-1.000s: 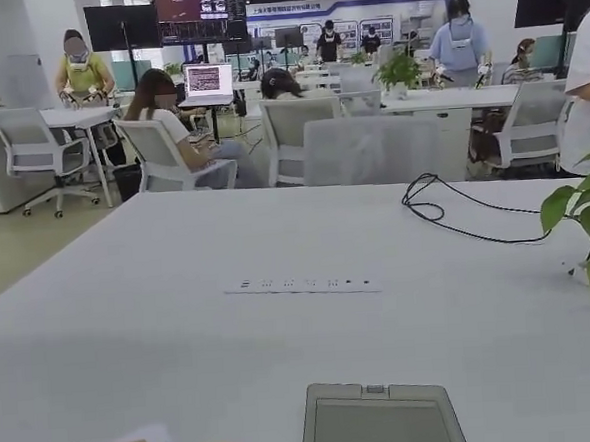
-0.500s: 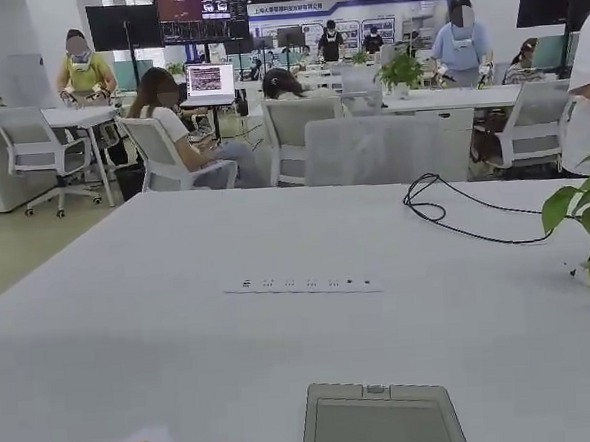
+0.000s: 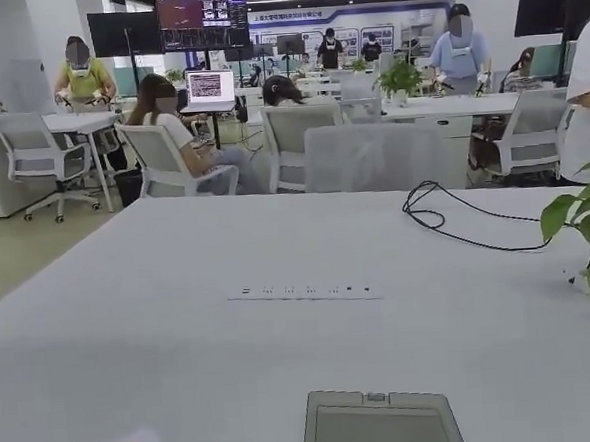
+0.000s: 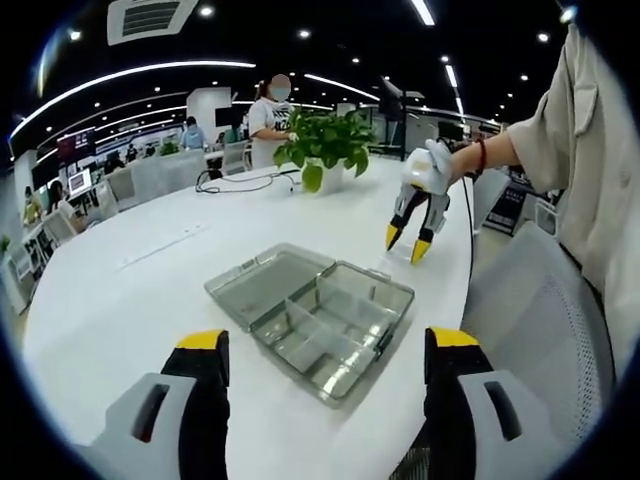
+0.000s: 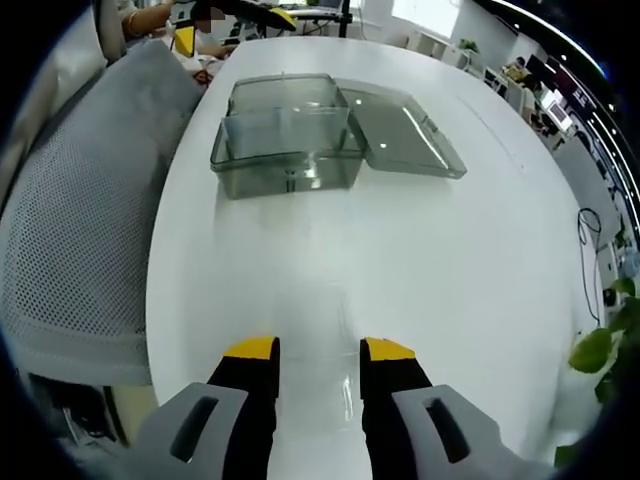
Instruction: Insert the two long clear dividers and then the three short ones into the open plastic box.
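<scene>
Nothing can be read; the far wall banner [image 3: 362, 9] seems to carry lettering, too small to make out.

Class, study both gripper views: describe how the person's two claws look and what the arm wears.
The left claw and right claw match: two black jaws with yellow tips, rising from grey bases with dark slots. In the left gripper view the right claw shows a white body. The arm behind it wears a red wristband and a loose beige sleeve.
</scene>
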